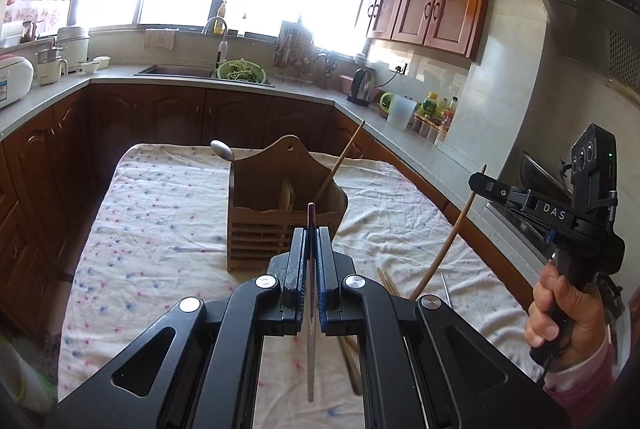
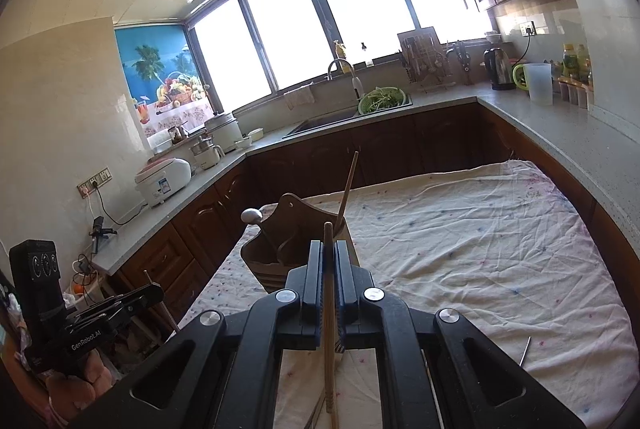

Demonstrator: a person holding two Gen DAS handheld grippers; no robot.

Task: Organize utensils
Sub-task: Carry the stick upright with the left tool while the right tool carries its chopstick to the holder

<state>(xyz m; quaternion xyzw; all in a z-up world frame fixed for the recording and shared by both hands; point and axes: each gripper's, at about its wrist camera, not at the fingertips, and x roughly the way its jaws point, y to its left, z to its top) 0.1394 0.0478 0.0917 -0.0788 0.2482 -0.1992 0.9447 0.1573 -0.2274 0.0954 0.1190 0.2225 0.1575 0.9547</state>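
A wooden utensil holder (image 1: 280,213) stands on the cloth-covered table (image 1: 160,229); a metal spoon (image 1: 222,150) and one wooden chopstick (image 1: 340,161) stick out of it. My left gripper (image 1: 311,233) is shut on a thin metal chopstick (image 1: 311,349), just in front of the holder. My right gripper (image 2: 329,249) is shut on a wooden chopstick (image 2: 330,349), right of the holder (image 2: 280,253); it also shows in the left wrist view (image 1: 480,185) with its chopstick (image 1: 444,245). The left gripper shows at the lower left of the right wrist view (image 2: 148,295).
More wooden chopsticks (image 1: 348,357) and a metal one (image 1: 446,289) lie on the cloth below the grippers; the metal one shows in the right wrist view (image 2: 525,351). Kitchen counters (image 1: 380,117) with a sink (image 1: 176,71), kettle (image 1: 362,87) and bottles surround the table.
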